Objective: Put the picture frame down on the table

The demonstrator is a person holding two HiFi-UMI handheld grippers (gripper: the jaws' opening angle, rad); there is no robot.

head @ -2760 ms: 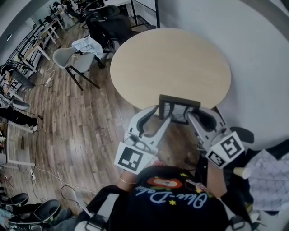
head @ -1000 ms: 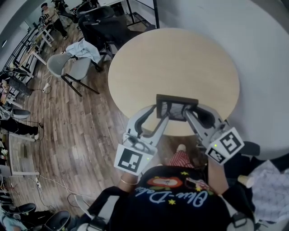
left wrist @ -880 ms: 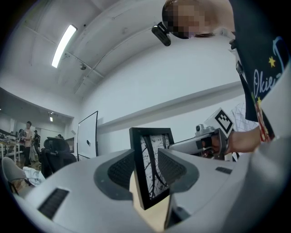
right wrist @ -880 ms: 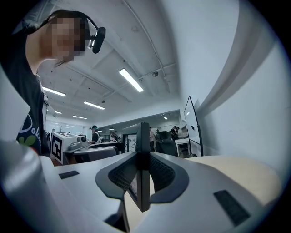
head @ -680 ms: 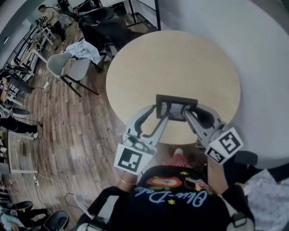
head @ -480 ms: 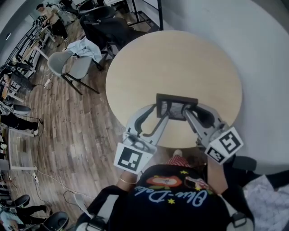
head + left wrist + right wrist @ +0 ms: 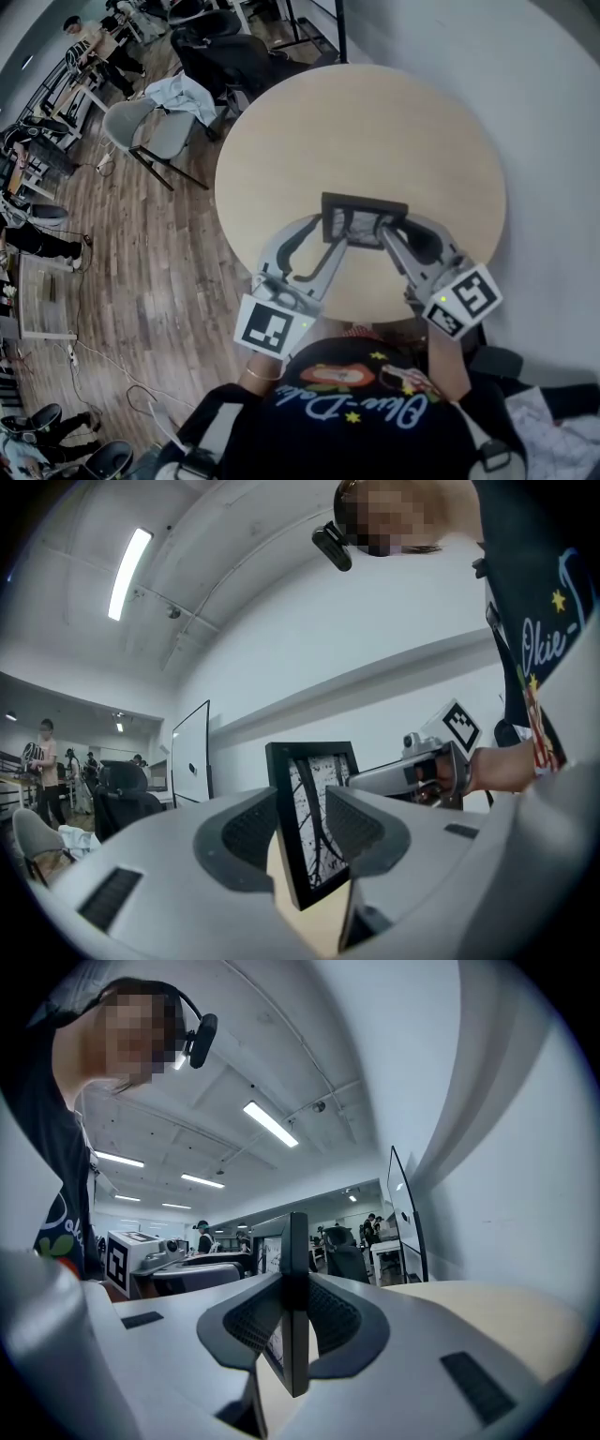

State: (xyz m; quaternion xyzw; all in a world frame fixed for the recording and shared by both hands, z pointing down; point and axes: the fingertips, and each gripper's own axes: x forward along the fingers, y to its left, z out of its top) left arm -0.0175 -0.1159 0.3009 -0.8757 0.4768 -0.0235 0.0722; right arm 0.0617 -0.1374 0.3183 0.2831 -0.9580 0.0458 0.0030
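1. Black picture frame (image 7: 361, 221): one is counted. It is held upright over the near part of the tabletop, and a dark branching print is seen behind its glass. Whether its lower edge touches the wood cannot be told.
2. Two grippers are counted. The left gripper (image 7: 331, 239) is clenched on the frame's left side and the right gripper (image 7: 384, 234) on its right side. In each gripper view the ribbed pads are seen pressed against the moulding from both faces.
3. Two marker cubes are counted, one at the rear of each gripper: on the left (image 7: 273, 328) and on the right (image 7: 461, 302).
4. One round table (image 7: 375, 122) of pale wood is shown, set close to a white wall (image 7: 544, 112).
5. One grey chair (image 7: 141, 131) is seen on the plank floor, with a light cloth (image 7: 183, 94) draped over it. At least two dark office chairs (image 7: 225, 52) are grouped just behind it.
6. Compared with the earliest frame, where the picture frame hung at the table's near rim, it is now seen farther in, wholly over the tabletop. Both grasps are unchanged, and the frame is kept level between them.
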